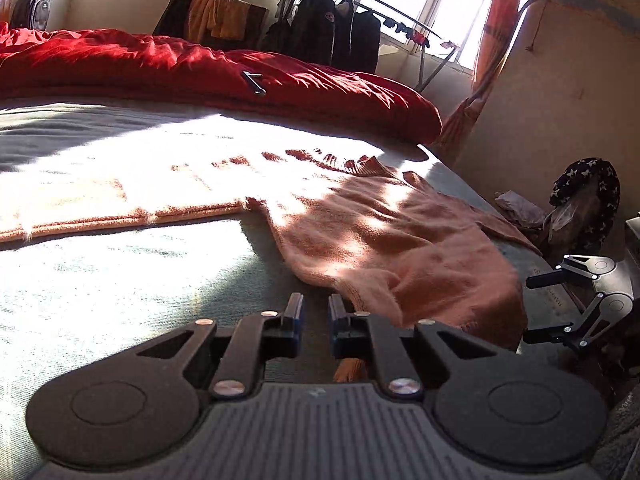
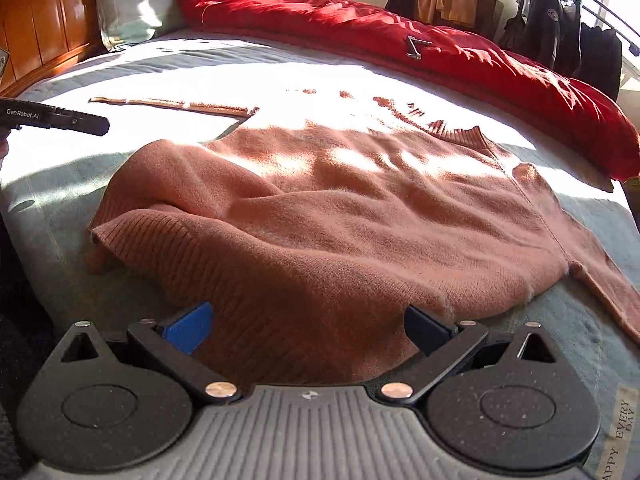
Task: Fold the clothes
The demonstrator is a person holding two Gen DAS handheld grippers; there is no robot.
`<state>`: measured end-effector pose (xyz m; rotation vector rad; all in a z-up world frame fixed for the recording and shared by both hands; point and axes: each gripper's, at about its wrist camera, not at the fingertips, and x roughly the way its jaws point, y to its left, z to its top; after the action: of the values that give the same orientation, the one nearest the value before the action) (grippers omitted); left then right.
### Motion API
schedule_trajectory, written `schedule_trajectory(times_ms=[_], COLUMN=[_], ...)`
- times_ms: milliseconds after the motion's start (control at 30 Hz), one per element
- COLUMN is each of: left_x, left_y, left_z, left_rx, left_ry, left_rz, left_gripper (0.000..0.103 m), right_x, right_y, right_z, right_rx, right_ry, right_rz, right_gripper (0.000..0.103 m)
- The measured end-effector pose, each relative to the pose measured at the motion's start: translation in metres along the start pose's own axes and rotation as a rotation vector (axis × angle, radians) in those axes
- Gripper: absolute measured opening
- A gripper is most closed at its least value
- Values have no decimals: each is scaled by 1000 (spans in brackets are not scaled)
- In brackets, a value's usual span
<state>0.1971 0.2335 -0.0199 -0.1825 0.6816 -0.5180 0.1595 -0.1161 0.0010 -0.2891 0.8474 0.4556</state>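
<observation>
Left wrist view: the left gripper's (image 1: 316, 312) fingers (image 1: 295, 312) are seen nearly closed with nothing between them, just beside the sweater's (image 1: 400, 248) hem. The right gripper's (image 2: 310, 326) fingers (image 2: 188, 326) are spread wide around that ribbed hem, not pinching it. The sweater is laid flat across the bed (image 2: 56, 184), near its foot edge.

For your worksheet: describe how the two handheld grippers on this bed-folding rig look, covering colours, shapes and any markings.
Both are matt black. The left gripper and right gripper each have a ribbed grey base flanked by two round black housings, black link arms with silver rivets, and blue pads on the fingers. White lettering reading GenRobot.AI runs along the side of the left gripper in the right wrist view.
</observation>
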Motion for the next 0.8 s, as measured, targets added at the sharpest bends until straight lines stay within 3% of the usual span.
schedule_trajectory(times_ms=[33,100,167,267,567,700,800], left_x=[3,13,25,48,110,128,144], left_y=[-4,-17,-33,-64,-169,-214,-248], left_z=[2,8,13,19,24,14,-6], left_rx=[18,67,127,246,500,517,536], left_ry=[-1,6,15,39,124,193,264], left_rz=[-21,-75,-127,-193,-415,-521,-505], left_gripper=[14,30,54,70,73,77,77], right_x=[-3,-8,-14,-25,-58,-64,-60], right_y=[2,4,6,2,-22,-43,-66], right_z=[1,2,1,-7,-55,-78,-92], right_rx=[-1,-1,8,58,248,309,320], right_ry=[-1,-3,-3,0,-4,-25,-42], right_rz=[-4,-23,-45,-95,-229,-226,-206], right_gripper=[103,103,103,103,103,103,103])
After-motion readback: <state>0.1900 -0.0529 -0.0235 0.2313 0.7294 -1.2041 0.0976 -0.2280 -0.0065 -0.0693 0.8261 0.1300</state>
